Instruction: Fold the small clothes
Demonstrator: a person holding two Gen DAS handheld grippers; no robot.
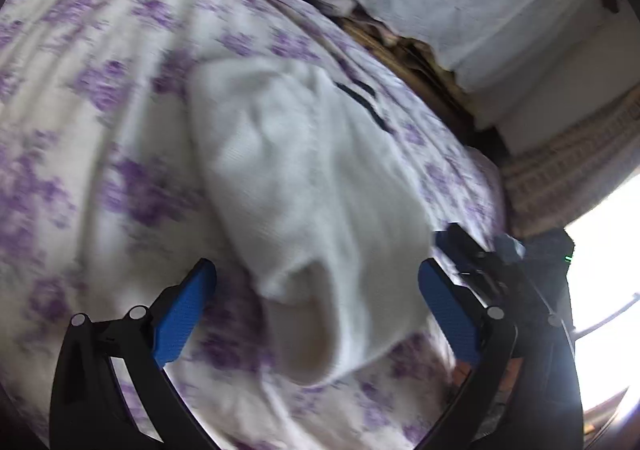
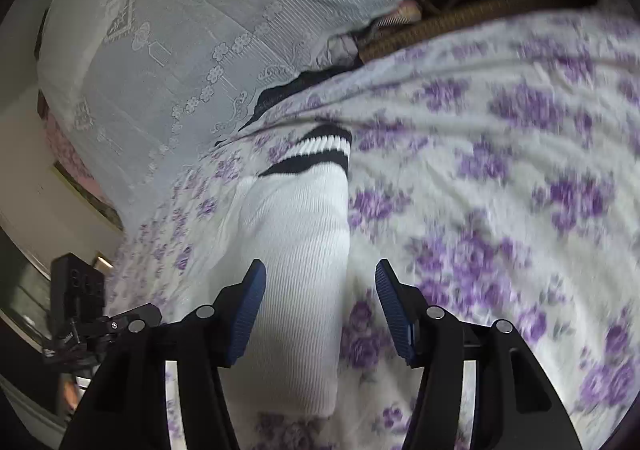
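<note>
A white ribbed sock (image 2: 304, 234) with two black stripes at its cuff (image 2: 316, 154) lies stretched on a bedsheet (image 2: 500, 190) printed with purple flowers. My right gripper (image 2: 320, 264) is open just above it. The sock runs between the blue pads, close to the left pad (image 2: 248, 310), and neither pad presses on it. In the left wrist view the same sock (image 1: 304, 170) looks rumpled, its rounded end (image 1: 308, 330) nearest the camera. My left gripper (image 1: 316, 265) stands wide open over that end and holds nothing.
A white lace cover (image 2: 180, 30) lies beyond the sheet's far edge, with a brown woven surface (image 2: 460, 22) in the gap between them. The black body of the other gripper (image 1: 492, 262) shows at the right of the left wrist view. A bright window (image 1: 608, 270) is behind it.
</note>
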